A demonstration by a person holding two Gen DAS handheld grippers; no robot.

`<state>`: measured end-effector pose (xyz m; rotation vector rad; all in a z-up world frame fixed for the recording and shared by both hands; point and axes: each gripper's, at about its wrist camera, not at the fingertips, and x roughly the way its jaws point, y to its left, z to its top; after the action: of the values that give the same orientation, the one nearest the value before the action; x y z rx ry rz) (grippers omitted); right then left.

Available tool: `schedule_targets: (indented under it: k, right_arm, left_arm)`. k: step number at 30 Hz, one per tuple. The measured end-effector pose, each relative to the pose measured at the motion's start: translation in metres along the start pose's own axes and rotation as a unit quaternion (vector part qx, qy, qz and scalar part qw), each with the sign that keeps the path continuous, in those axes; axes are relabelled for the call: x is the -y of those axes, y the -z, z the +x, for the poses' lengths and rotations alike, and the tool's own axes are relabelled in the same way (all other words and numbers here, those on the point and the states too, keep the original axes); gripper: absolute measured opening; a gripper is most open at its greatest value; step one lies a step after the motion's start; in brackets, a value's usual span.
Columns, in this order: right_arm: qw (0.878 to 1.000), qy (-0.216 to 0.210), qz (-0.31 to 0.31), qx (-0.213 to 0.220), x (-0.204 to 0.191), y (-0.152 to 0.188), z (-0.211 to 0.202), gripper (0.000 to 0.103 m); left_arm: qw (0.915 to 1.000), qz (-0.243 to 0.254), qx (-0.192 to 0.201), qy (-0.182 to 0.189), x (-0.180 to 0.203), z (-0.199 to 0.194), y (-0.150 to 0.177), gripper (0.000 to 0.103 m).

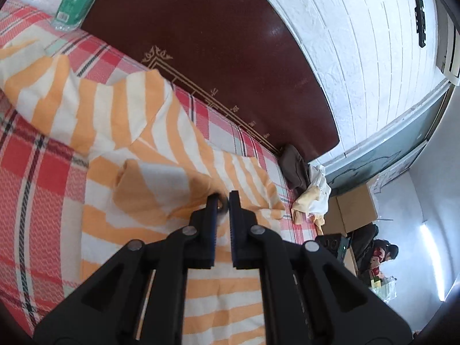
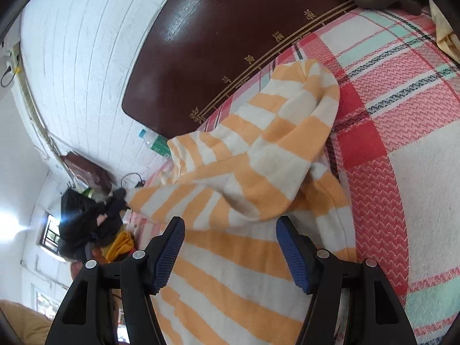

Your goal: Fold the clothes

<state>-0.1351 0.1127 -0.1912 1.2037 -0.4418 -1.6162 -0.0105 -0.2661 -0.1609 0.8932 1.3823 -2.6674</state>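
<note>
An orange-and-white striped garment (image 1: 138, 132) lies crumpled on a red plaid bedspread (image 1: 37, 178). My left gripper (image 1: 223, 201) is nearly closed, pinching a fold of the striped garment between its tips. In the right wrist view the same garment (image 2: 253, 172) is bunched up, with a folded-over sleeve or edge rising in front. My right gripper (image 2: 230, 224) is open and empty, its blue pads (image 2: 169, 256) spread just above the flat part of the garment.
A dark brown headboard (image 1: 218, 43) and white wall stand behind the bed. A green-labelled water bottle (image 1: 76, 0) stands at the bed's corner. A brown cloth (image 1: 293, 166) and a yellow-white cloth (image 1: 313, 195) lie at the bed's far end. Cardboard boxes (image 1: 353, 210) sit beyond.
</note>
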Motion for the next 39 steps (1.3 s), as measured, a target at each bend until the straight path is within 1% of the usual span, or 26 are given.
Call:
schedule_targets:
  k: [3,6,8,11,13,15,18,21,23,24,26,27,28,30,31,34,35,36,37,39]
  right_arm:
    - [1.0,-0.008,0.001,0.018,-0.004,-0.015,-0.003,0.068]
    - [0.999,-0.038,-0.011,0.038,-0.017,-0.039,-0.009,0.068]
    - [0.998,-0.036,-0.023,0.044,-0.025,-0.059,-0.005,0.068]
    - [0.999,-0.037,-0.031,0.021,-0.031,-0.085,0.014,0.069]
    - [0.999,-0.025,-0.04,0.001,-0.034,-0.096,0.031,0.069]
    - [0.998,0.013,-0.059,-0.013,-0.038,-0.105,0.049,0.069]
    - [0.993,0.073,-0.094,-0.022,-0.045,-0.116,0.063,0.069]
    - [0.988,0.089,-0.122,-0.006,-0.05,-0.118,0.051,0.069]
    - [0.984,0.105,-0.142,0.006,-0.051,-0.118,0.037,0.069]
    - [0.98,0.116,-0.161,0.005,-0.053,-0.116,0.03,0.069]
    - [0.97,0.138,-0.199,0.002,-0.056,-0.112,0.016,0.069]
    - [0.963,0.152,-0.223,-0.007,-0.059,-0.109,0.013,0.069]
    - [0.953,0.168,-0.252,-0.023,-0.061,-0.105,0.015,0.069]
    - [0.928,0.199,-0.309,-0.055,-0.067,-0.098,0.023,0.069]
    - [0.919,0.206,-0.328,-0.073,-0.066,-0.096,0.029,0.069]
    - [0.895,0.216,-0.367,-0.131,-0.055,-0.094,0.051,0.068]
    - [0.893,0.21,-0.371,-0.146,-0.052,-0.094,0.053,0.065]
    - [0.895,0.199,-0.368,-0.158,-0.05,-0.096,0.052,0.039]
    - [0.896,0.188,-0.364,-0.17,-0.048,-0.097,0.051,0.017]
    - [0.898,0.166,-0.358,-0.195,-0.044,-0.101,0.05,0.015]
  left_arm:
    - [0.9999,-0.01,-0.004,0.0,-0.009,-0.001,0.007,0.008]
    - [0.9998,-0.019,-0.007,0.0,-0.018,-0.001,0.013,0.008]
    - [0.9997,-0.024,-0.001,0.003,-0.019,-0.002,0.011,0.008]
    - [0.9996,-0.028,0.003,0.005,-0.022,-0.004,0.007,0.008]
    - [0.9996,-0.028,0.007,0.004,-0.023,-0.006,0.006,0.008]
    - [0.9994,-0.033,0.011,0.003,-0.024,-0.008,0.005,0.008]
    - [0.9992,-0.037,0.016,-0.005,-0.028,-0.01,0.002,0.008]
    - [0.9996,-0.02,0.014,-0.013,-0.025,-0.011,0.001,0.008]
    - [0.9996,0.009,0.011,-0.024,-0.016,-0.012,0.001,0.008]
    - [0.9994,0.022,0.006,-0.025,-0.012,-0.011,0.001,0.008]
    - [0.9992,0.036,-0.012,-0.008,-0.006,-0.007,0.003,0.009]
    - [0.9989,0.042,-0.021,-0.002,-0.003,-0.003,0.005,0.009]
    - [0.9985,0.046,-0.029,0.0,-0.002,0.001,0.007,0.009]
    - [0.9975,0.053,-0.048,0.004,0.001,0.013,0.012,0.009]
    - [0.9968,0.054,-0.059,0.006,0.002,0.02,0.015,0.009]
    - [0.9943,0.051,-0.093,0.005,0.003,0.046,0.022,0.009]
    - [0.9933,0.053,-0.103,0.0,0.004,0.054,0.023,0.009]
    - [0.9925,0.054,-0.109,-0.002,0.004,0.06,0.024,0.009]
    - [0.9922,0.051,-0.114,-0.003,0.003,0.064,0.024,0.009]
    - [0.9916,0.047,-0.121,-0.003,0.002,0.07,0.023,0.009]
